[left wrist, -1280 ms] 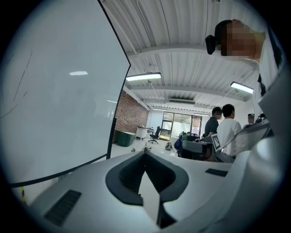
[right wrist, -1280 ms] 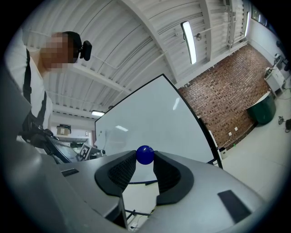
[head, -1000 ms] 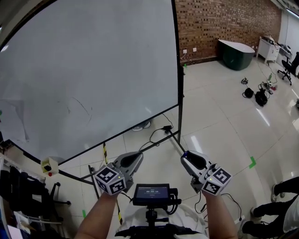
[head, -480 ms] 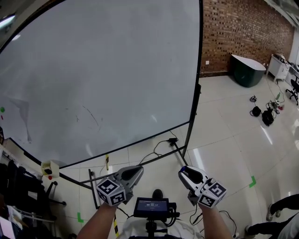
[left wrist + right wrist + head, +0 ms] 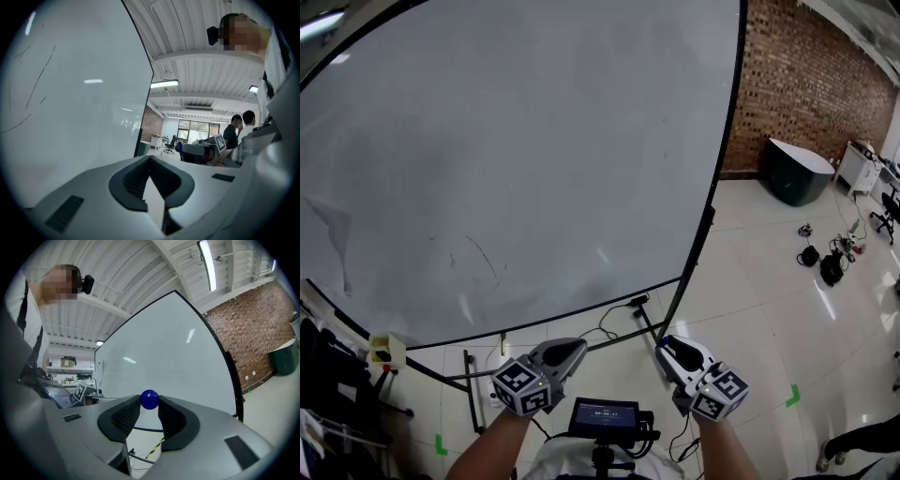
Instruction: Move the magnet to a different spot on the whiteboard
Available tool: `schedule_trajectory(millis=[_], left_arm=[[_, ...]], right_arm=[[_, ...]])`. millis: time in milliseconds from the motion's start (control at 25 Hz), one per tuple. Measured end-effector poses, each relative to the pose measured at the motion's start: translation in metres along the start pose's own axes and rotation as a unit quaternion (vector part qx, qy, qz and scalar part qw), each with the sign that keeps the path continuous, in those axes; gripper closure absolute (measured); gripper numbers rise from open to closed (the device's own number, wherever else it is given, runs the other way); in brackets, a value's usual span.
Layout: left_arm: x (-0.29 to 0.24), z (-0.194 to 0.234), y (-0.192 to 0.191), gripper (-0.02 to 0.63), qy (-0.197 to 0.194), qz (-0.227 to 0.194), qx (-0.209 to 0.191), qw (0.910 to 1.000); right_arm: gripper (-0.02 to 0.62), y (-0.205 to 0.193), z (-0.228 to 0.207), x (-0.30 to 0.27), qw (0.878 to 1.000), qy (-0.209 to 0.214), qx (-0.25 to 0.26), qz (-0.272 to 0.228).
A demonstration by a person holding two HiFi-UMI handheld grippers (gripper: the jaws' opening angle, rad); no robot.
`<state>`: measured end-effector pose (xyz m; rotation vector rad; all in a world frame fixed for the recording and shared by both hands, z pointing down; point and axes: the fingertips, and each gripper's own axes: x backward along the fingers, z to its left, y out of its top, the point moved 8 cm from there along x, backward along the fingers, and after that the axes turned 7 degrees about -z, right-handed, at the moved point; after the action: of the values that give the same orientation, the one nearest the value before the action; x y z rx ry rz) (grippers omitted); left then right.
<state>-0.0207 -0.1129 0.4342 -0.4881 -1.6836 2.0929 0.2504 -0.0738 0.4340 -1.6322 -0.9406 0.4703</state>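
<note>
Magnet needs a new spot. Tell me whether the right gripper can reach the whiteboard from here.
Probably yes: the right gripper, shut on the magnet, faces the whiteboard with nothing in between.

1. My magnet [image 5: 149, 399] reads as glossy deep blue.
2. The whiteboard [image 5: 516, 150] is pale grey-white, black-framed, with faint dark scribbles.
3. I see the left gripper [image 5: 578, 346] and right gripper [image 5: 665, 343] in grey, their cubes patterned with black-and-white squares.
4. Brick wall [image 5: 806, 94]: red-brown.
5. Floor [image 5: 750, 309]: glossy white tiles.
</note>
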Motion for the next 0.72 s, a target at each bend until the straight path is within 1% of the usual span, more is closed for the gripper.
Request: schedule_trajectory(millis=[80,240,440,560,720], left_arm=[[-0.011,0.008,0.004,0.598,-0.007,-0.005,-0.003,1.0],[-0.033,0.021,0.007,0.598,-0.02,-0.002,-0.006,0.9998],[-0.05,0.043,0.012,0.598,-0.033,-0.005,-0.023,0.9992],[-0.058,0.058,0.016,0.598,-0.031,-0.014,-0.018,0.9993],[-0.063,0.077,0.014,0.598,-0.034,-0.013,-0.015,0.9992]], right_arm=[[0.456,0.005,-0.009,-0.013,1.0,-0.005,0.006,0.005],[0.456,0.016,-0.028,-0.038,1.0,-0.021,0.015,0.011],[0.456,0.027,-0.045,-0.076,0.999,-0.028,0.026,0.019],[0.456,0.032,-0.053,-0.097,0.999,-0.027,0.034,0.022],[0.456,0.036,-0.063,-0.127,0.998,-0.025,0.046,0.024]])
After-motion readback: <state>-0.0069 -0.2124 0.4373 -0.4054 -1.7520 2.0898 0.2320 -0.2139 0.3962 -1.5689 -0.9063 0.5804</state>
